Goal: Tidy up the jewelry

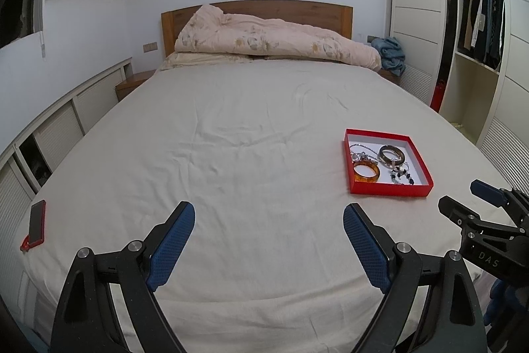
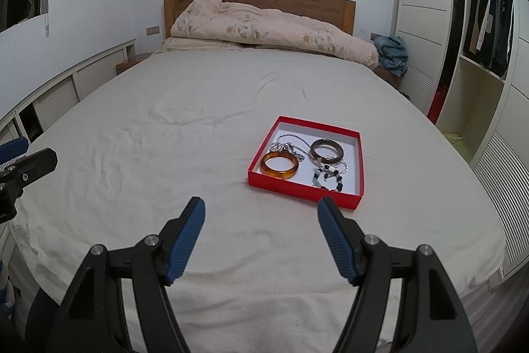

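Note:
A shallow red box (image 2: 358, 154) (image 1: 425, 164) with a white floor lies on the bed. In it lie an amber bangle (image 2: 278, 167) (image 1: 366, 173), a dark brown bangle (image 2: 326, 151) (image 1: 392, 154), a silver chain necklace (image 2: 287, 145) (image 1: 360, 152) and a beaded bracelet (image 2: 327, 176) (image 1: 401, 176). My right gripper (image 2: 261, 205) is open and empty above the sheet, just in front of the box. My left gripper (image 1: 268, 210) is open and empty, to the left of the box. The right gripper also shows in the left wrist view (image 1: 458, 199).
The bed (image 1: 231, 128) has a beige sheet, with a rolled duvet (image 1: 274, 38) at the wooden headboard. A phone in a red case (image 1: 36, 222) lies near the bed's left edge. A wardrobe (image 2: 479, 28) with hanging clothes stands right. Low cabinets (image 1: 59, 121) run along the left wall.

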A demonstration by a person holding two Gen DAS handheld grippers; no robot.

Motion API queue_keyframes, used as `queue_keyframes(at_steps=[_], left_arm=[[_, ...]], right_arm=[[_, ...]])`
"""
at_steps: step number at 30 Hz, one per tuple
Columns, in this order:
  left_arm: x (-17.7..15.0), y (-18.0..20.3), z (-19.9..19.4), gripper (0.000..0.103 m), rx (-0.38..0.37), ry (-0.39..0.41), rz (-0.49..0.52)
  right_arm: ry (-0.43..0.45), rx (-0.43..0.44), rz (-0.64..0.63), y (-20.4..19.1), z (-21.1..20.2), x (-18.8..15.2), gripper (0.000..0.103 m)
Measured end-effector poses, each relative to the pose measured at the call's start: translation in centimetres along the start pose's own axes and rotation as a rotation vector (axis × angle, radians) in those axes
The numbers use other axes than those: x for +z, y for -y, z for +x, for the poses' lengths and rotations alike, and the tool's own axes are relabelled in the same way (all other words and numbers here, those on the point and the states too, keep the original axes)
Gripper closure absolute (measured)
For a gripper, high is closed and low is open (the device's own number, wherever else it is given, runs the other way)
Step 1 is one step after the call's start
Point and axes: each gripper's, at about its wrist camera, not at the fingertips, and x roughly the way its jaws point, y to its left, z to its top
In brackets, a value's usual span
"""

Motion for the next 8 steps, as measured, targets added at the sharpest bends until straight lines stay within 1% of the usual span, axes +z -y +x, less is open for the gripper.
queue_keyframes(at_steps=[8], left_arm=[[-0.18,0.06,0.08,0.013,0.003,-0.005,-0.007]], right_arm=[[-0.001,0.000,-0.001,-0.05,0.01,0.02,0.034]])
